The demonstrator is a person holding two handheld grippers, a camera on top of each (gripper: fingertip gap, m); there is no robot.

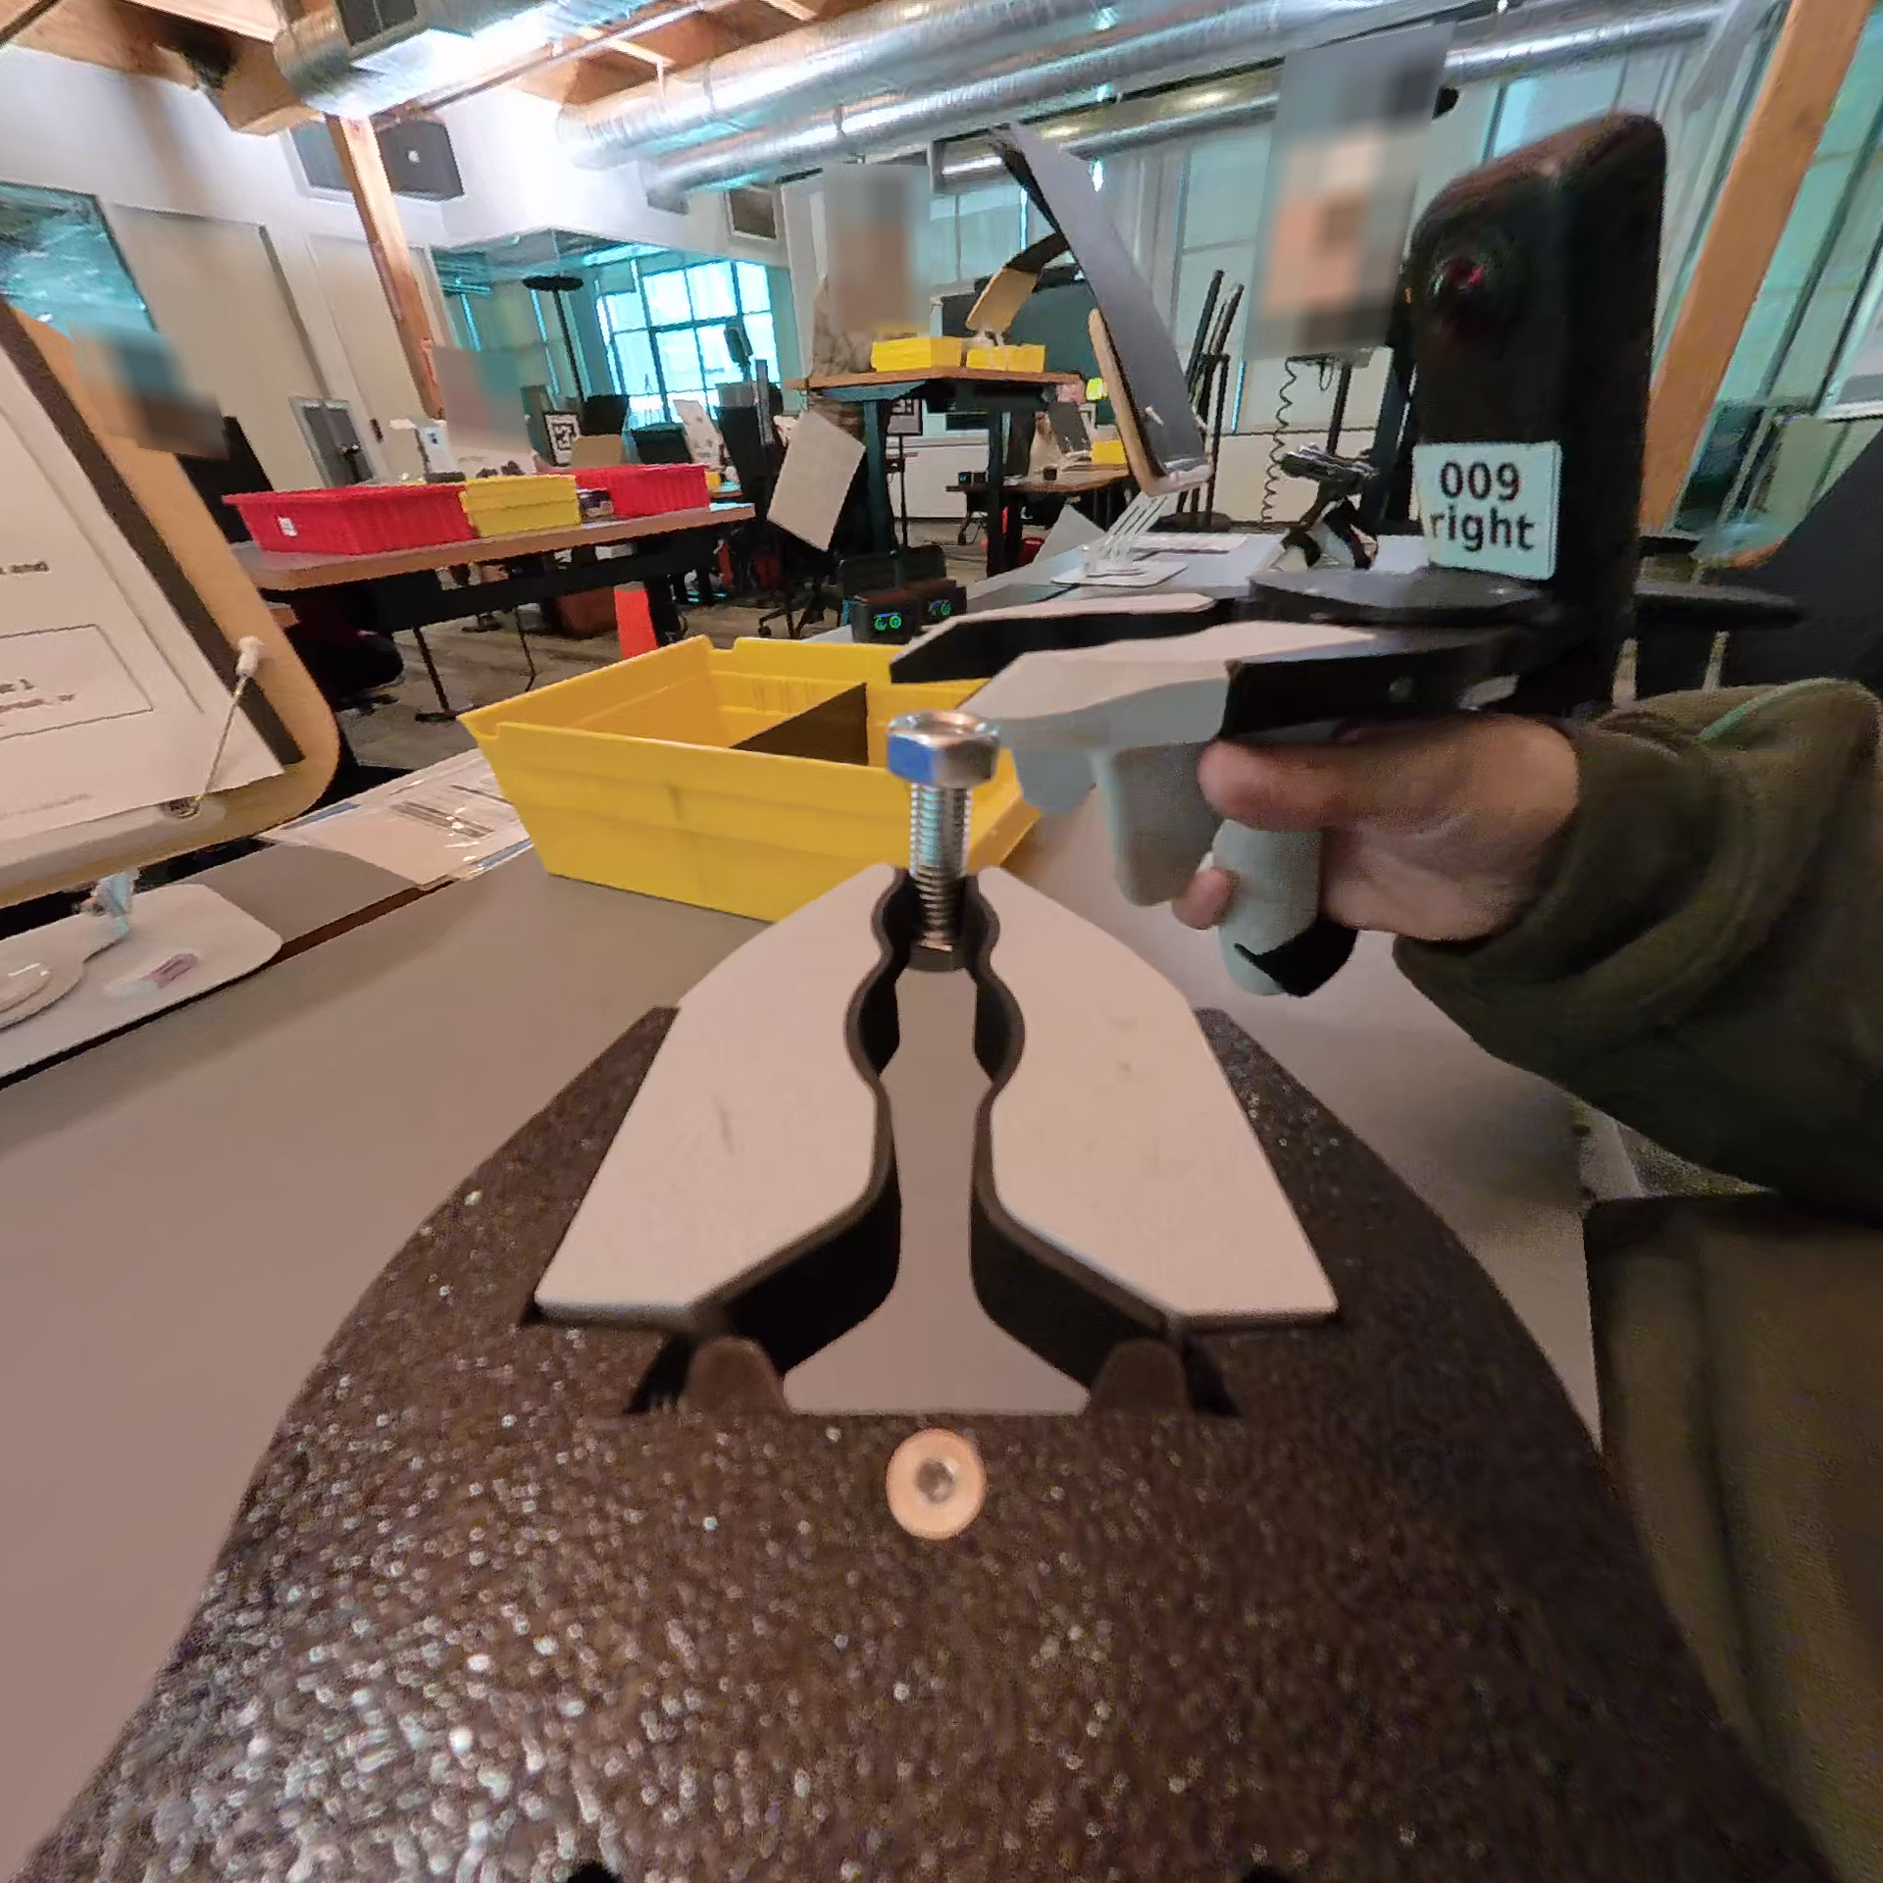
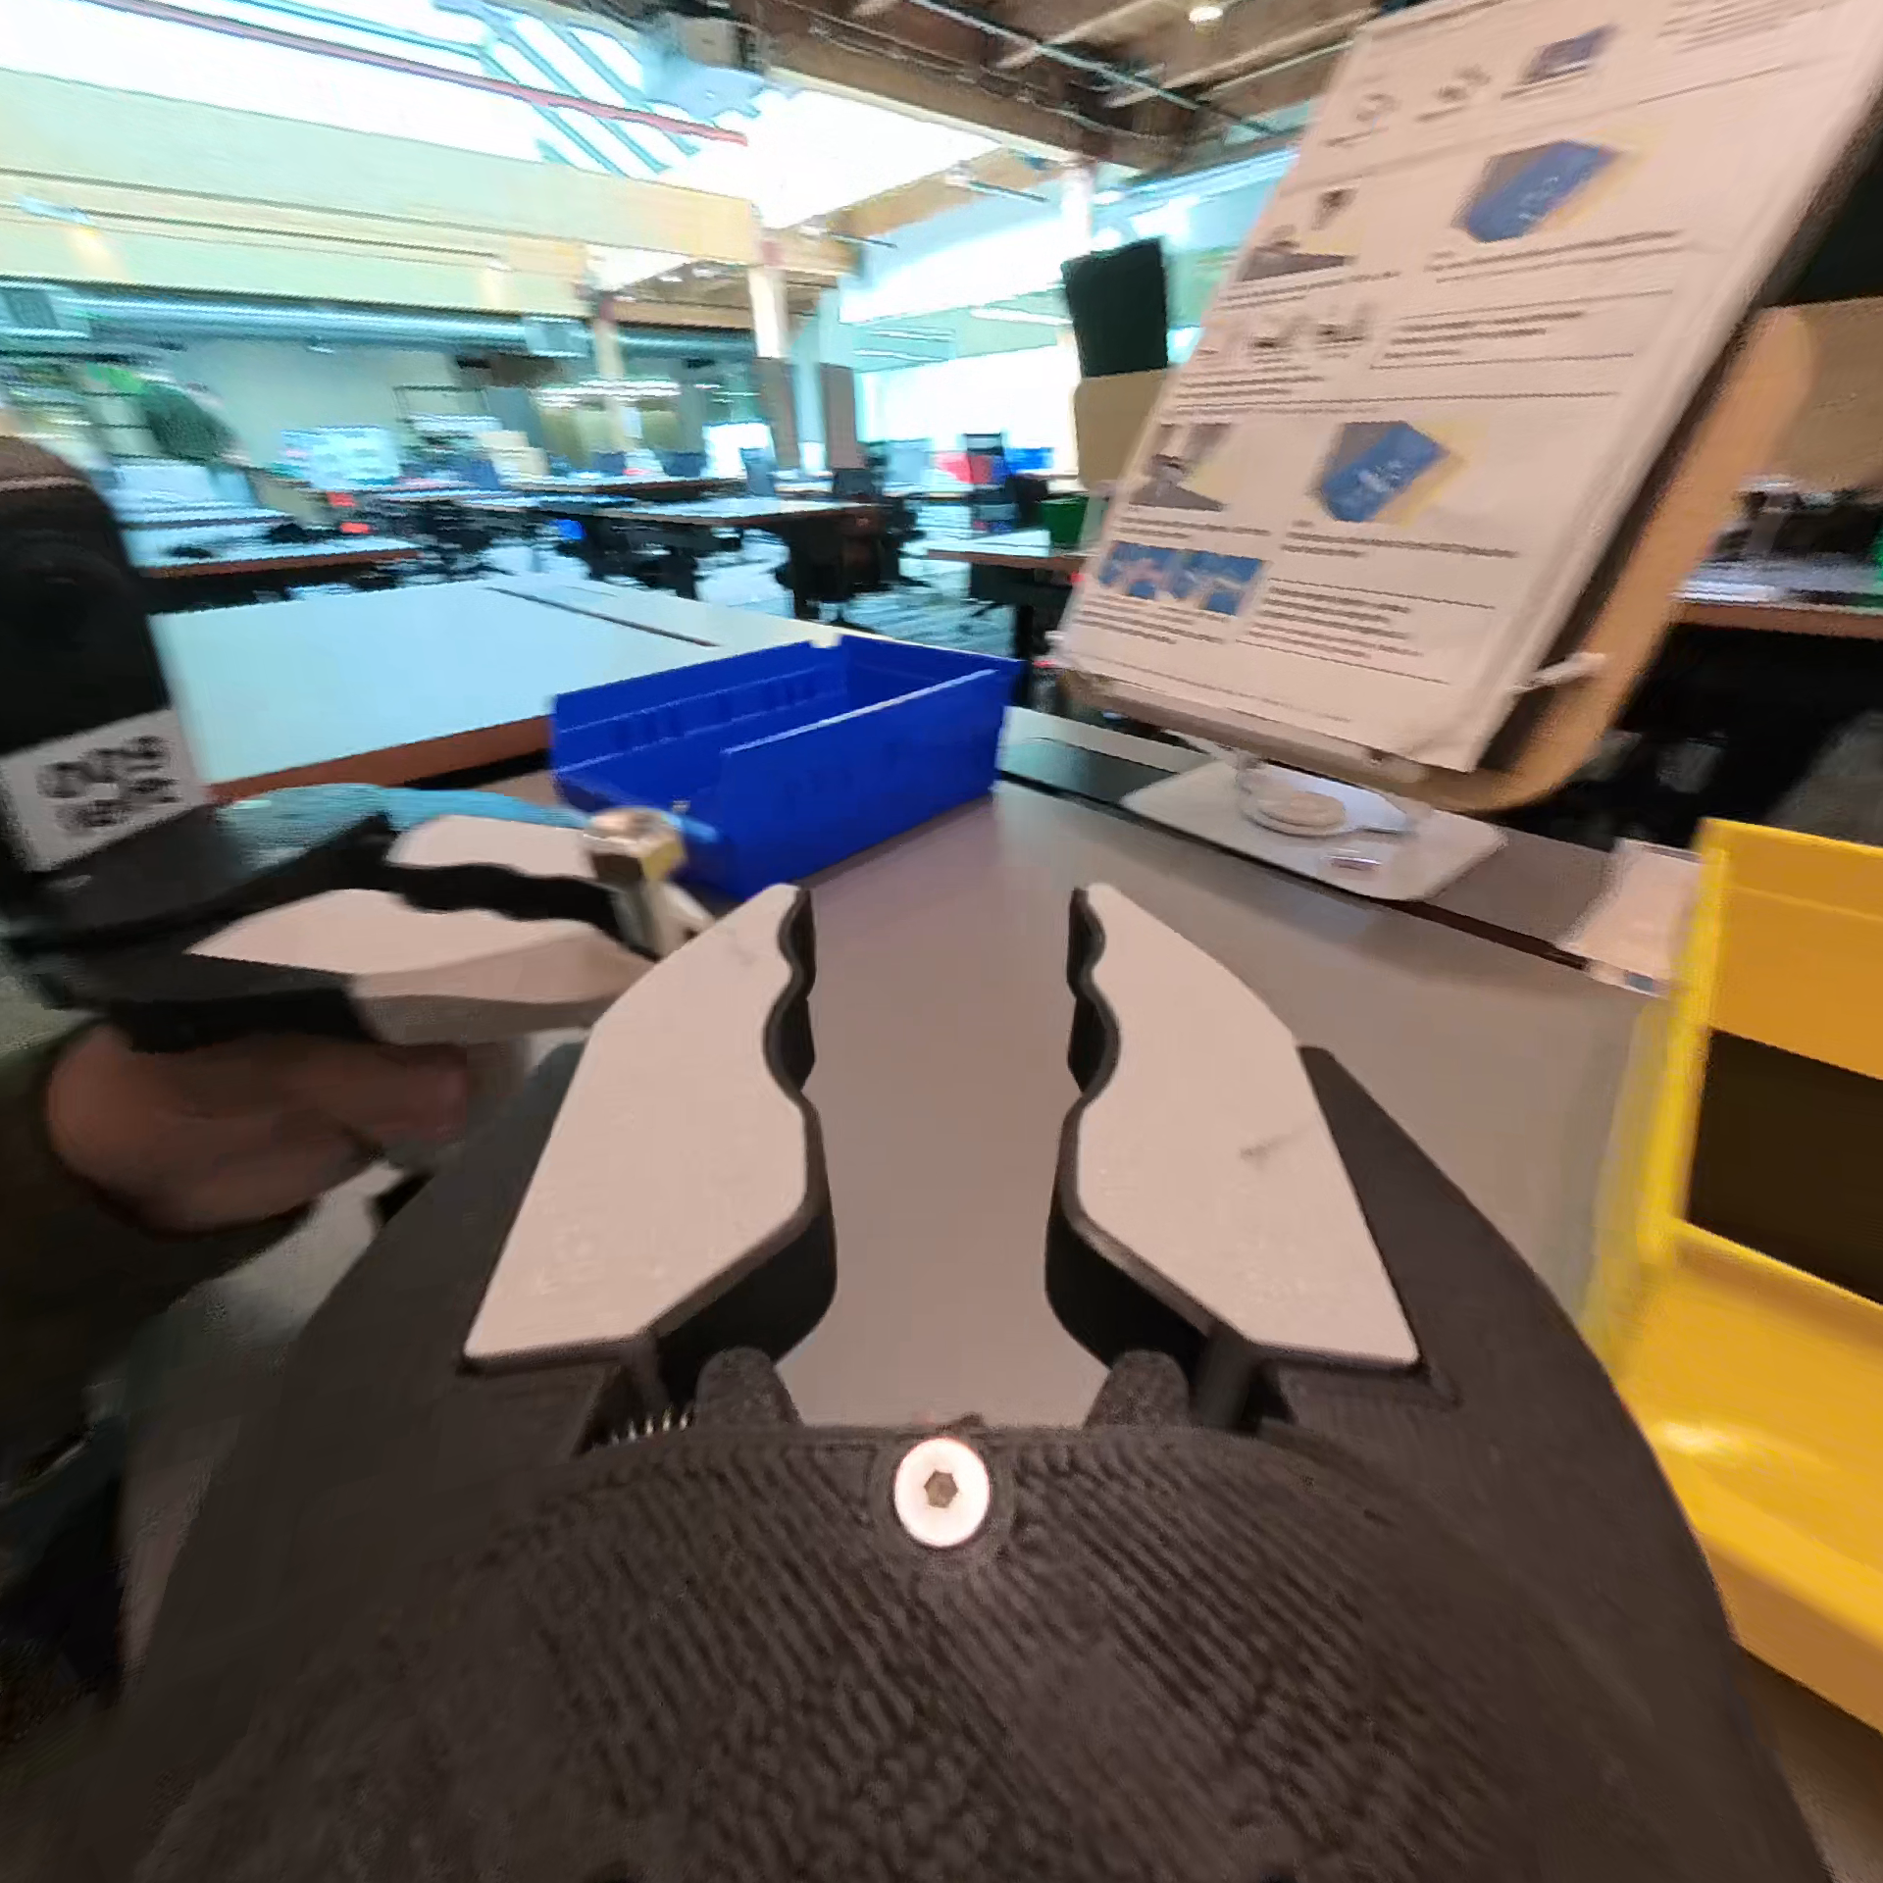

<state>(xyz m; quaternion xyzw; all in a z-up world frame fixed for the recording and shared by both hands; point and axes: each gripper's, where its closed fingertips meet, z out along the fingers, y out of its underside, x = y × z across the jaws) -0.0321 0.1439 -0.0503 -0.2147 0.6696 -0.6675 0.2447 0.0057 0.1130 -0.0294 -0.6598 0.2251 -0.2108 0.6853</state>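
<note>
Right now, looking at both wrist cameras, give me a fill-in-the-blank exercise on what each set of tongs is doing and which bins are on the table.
1. The left tongs are shut on an upright ____ with a nut at its top.
2. The right tongs are ____ and hold nothing.
3. Behind the bolt in the left wrist view stands a ____ bin.
4. The bin ahead in the right wrist view is ____.

Missing words: bolt; open; yellow; blue

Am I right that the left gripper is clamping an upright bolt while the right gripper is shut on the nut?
Not quite: the left gripper does clamp the upright bolt, but the right wrist view shows the right gripper open and empty.
</note>
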